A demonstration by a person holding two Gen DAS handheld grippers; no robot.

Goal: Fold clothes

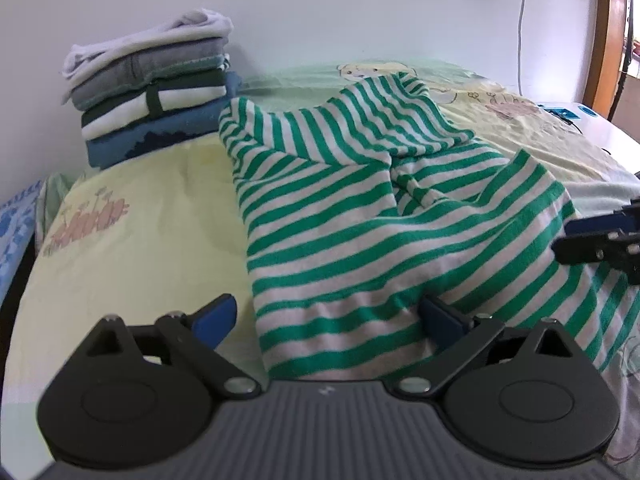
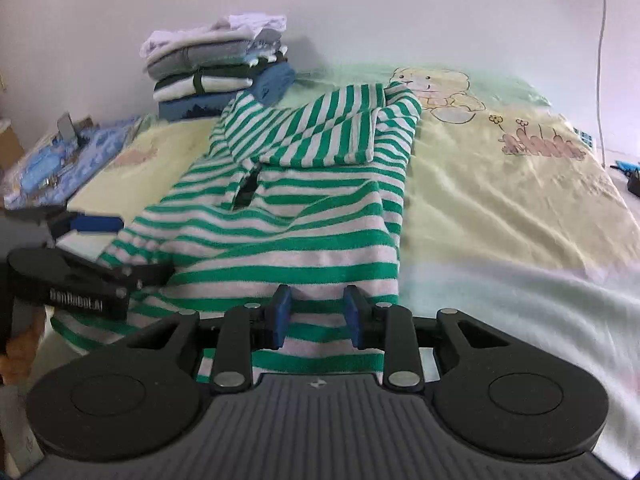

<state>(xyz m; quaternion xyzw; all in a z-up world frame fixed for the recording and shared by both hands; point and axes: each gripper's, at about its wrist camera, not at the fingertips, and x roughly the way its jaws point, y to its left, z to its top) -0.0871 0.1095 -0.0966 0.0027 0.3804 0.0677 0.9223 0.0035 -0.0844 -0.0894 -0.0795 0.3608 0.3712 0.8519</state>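
Right, striped shirt (image 1: pixel 360 216) lies spread on the bed (image 1: pixel 132 240), sleeves folded in across the upper part, hem end nearest my fingers.

Left gripper (image 1: pixel 326 316): fingers (image 1: pixel 216 314) wide apart, holding nothing. Shirt's near left edge runs up between them; left pad sits over bare bedsheet just beside the cloth, right pad sits on or just above the stripes, cannot tell if it touches.

Right gripper (image 2: pixel 317 316): fingers (image 2: pixel 282 316) partly closed, narrow gap, pads straddle the hem zone close to the shirt's right edge. Cloth fills the gap from this view, but I can't tell if any is pinched or the pads are only above it.

Each gripper shows in the other's camera, on opposite sides of the shirt's near end.

Stack of folded clothes (image 2: pixel 218 68) is far ahead and to the left of both fingers, against the wall (image 2: pixel 400 12), just past the shirt's far left corner.
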